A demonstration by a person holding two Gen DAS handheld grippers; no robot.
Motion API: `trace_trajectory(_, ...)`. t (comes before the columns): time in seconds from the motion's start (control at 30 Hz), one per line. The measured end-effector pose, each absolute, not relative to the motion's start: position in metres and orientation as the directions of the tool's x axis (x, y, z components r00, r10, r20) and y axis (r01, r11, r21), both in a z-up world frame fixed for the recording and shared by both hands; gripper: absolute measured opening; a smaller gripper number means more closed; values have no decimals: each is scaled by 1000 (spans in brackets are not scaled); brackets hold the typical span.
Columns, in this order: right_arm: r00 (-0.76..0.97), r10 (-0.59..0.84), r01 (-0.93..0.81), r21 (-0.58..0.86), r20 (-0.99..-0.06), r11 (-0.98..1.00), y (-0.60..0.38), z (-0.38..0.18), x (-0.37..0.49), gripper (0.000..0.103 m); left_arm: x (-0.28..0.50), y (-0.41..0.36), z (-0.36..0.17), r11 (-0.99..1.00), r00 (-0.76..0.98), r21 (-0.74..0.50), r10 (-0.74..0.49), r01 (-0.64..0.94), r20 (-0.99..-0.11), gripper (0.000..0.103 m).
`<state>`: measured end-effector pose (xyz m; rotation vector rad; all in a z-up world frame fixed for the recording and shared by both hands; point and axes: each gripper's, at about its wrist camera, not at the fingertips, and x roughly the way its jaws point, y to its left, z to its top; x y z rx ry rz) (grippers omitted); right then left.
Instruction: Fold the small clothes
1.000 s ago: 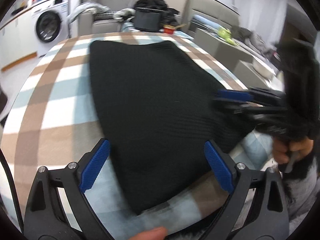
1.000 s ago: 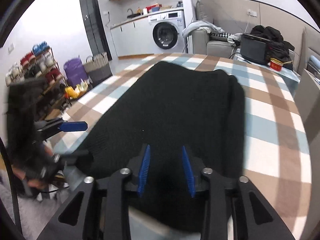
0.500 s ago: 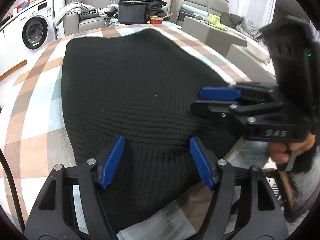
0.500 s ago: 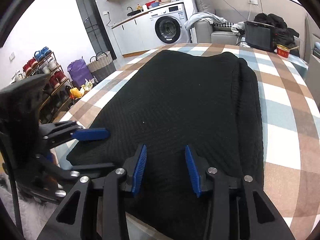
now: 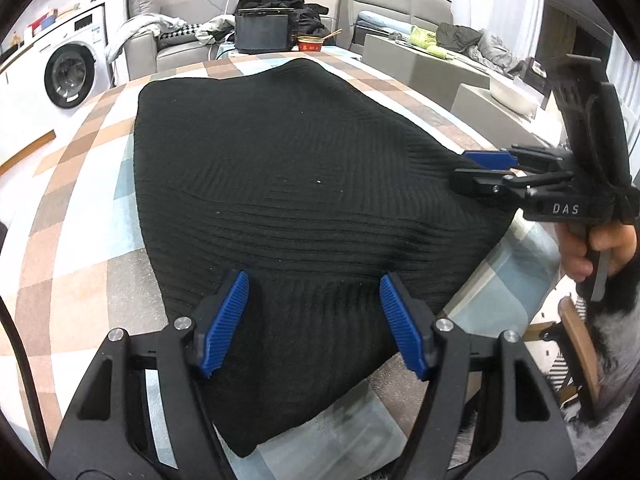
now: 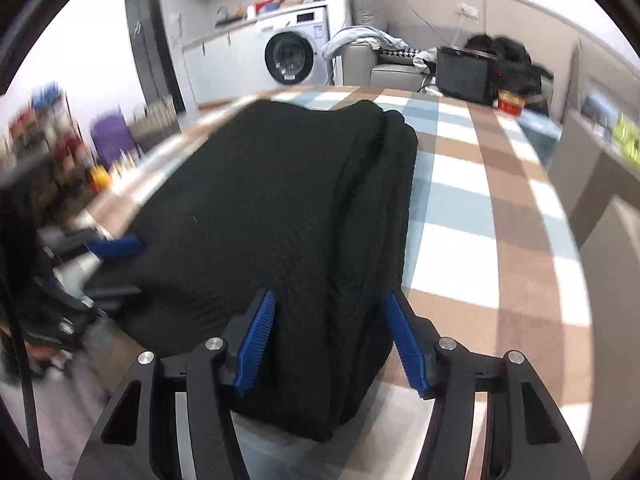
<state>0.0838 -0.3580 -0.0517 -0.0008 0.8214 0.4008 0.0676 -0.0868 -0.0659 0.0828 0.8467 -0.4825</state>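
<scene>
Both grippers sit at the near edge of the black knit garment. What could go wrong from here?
The right gripper, whose jaws have just been opening, straddles the stacked fold of the black knit garment; it may pinch only some layers. The left gripper is open over flat fabric near the checked tablecloth, which might get caught too.

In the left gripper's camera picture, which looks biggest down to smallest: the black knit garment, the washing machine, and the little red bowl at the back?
1. Black knit garment, nearest.
2. Washing machine.
3. Red bowl, farthest away, so its true size is unsure.
</scene>
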Motion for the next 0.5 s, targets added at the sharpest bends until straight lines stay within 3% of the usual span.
trace_trajectory(0.2, 571, 440, -308, 315, -693, 898, -365, -58, 100, 59, 74, -50, -51, 918, 612, -228, -388, 325, -689, 66)
trace_trajectory(0.33, 576, 422, -276, 318, -700, 907, -360, -63, 104, 59, 83, -26, -54, 943, 637, -232, -331, 236, -696, 66)
trace_trajectory(0.5, 566, 404, -303, 275, -719, 913, -345, -63, 103, 43, 96, -10, -63, 950, 621, -262, -310, 171, -720, 66)
